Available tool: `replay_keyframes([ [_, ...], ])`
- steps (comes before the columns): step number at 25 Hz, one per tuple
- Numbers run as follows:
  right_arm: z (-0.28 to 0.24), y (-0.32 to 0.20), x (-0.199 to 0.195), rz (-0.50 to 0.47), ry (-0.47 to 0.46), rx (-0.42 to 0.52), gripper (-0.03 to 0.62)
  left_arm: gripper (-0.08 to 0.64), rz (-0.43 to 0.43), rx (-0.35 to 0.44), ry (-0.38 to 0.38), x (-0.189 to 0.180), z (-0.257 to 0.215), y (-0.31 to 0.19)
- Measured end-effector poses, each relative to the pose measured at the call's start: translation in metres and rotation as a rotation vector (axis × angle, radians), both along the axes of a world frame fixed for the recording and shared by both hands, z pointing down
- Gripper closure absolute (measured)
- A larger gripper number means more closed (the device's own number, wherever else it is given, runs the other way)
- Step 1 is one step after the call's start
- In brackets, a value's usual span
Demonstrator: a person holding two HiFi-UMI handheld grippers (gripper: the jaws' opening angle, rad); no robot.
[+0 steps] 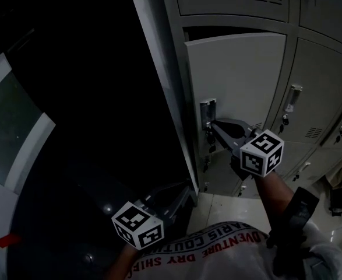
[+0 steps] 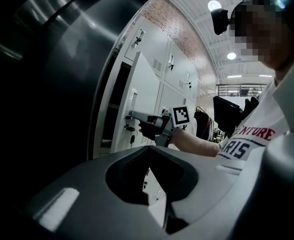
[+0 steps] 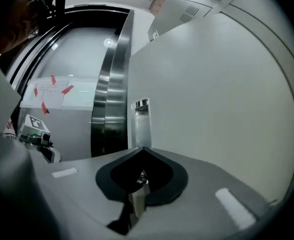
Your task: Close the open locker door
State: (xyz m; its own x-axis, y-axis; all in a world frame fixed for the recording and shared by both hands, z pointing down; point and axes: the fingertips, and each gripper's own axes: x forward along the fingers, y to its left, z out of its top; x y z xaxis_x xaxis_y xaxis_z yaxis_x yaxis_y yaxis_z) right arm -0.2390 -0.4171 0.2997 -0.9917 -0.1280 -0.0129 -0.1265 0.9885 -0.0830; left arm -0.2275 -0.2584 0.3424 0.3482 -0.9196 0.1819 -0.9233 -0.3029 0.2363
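Note:
In the head view the open locker door is a pale grey panel standing slightly ajar, with a dark gap along its top edge. Its chrome handle plate sits on the left edge, and it shows again in the right gripper view as the handle plate. My right gripper is shut, its tips at the handle plate with nothing between them. In the left gripper view the right gripper touches the door. My left gripper hangs low beside the locker bank's side, shut and holding nothing.
Keys dangle below the handle. Shut locker doors fill the right side and the row above. A dark curved steel wall rises at the left, carrying a sheet taped in red. Pale floor tiles lie below.

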Motion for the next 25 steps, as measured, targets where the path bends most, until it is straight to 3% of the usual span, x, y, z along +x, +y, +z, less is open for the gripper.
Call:
replay_keyframes([
  [5, 0.001, -0.04, -0.016, 0.066, -0.01, -0.067, 0.6, 0.555, -0.047, -0.013, 0.017, -0.019, 0.004, 0.004],
  [13, 0.007, -0.088, -0.029, 0.189, -0.012, -0.088, 0.6, 0.555, -0.06, -0.024, 0.012, -0.027, 0.005, 0.004],
  [19, 0.013, -0.091, -0.03, 0.216, 0.0, -0.104, 0.6, 0.555, -0.055, -0.024, -0.009, -0.026, 0.003, 0.006],
  [25, 0.029, -0.053, -0.008, 0.158, 0.042, -0.147, 0.6, 0.555, -0.008, -0.03, 0.003, -0.016, 0.002, 0.019],
])
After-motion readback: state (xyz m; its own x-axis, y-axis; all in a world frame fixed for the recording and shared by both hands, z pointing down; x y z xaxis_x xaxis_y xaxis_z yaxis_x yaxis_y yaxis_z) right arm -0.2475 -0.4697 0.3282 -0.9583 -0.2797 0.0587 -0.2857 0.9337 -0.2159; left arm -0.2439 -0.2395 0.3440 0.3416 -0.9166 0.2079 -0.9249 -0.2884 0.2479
